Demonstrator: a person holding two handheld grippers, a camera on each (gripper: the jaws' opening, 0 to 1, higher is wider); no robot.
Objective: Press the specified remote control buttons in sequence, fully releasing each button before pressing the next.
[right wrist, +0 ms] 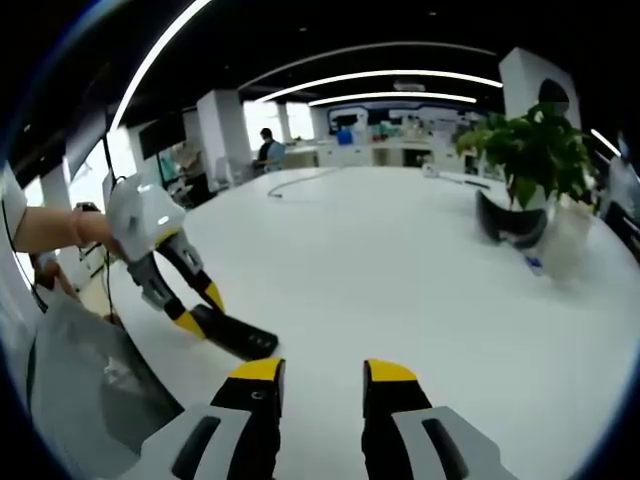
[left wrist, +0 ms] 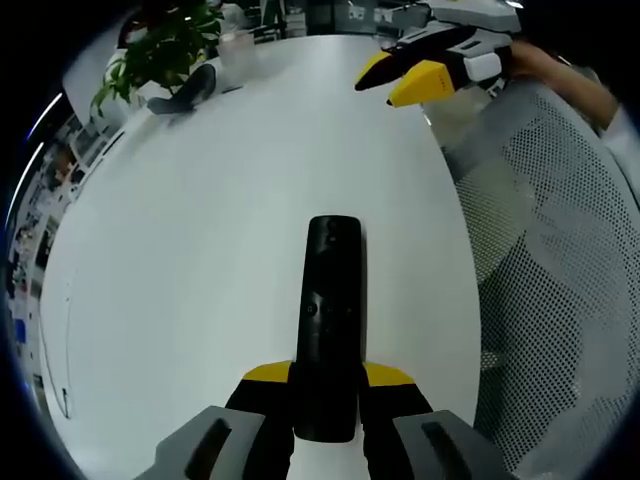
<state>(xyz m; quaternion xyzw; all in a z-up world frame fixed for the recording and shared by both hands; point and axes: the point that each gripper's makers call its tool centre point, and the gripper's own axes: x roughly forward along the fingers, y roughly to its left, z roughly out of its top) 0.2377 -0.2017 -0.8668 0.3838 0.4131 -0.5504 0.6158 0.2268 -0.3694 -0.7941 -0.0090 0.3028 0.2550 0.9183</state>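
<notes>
The black remote control is a long slim bar held at its near end between the yellow-tipped jaws of the left gripper, which are clamped on its sides. In the left gripper view its long axis runs straight ahead along the jaws, its far end pointing out over the white table, its button face turned up toward the camera; the buttons are too dark to tell apart. In the right gripper view the same remote juts from the left gripper toward the right gripper, lying low and roughly level just above the table near its edge; whether it touches the surface cannot be told. The right gripper's own jaws stand apart with nothing between them, over the table and near the remote's free end without touching it. In the left gripper view the right gripper hangs at the far right, well apart from the remote. A potted plant stands at the table's far side with a dark curved object at its foot. A mesh chair back sits beside the table edge.
</notes>
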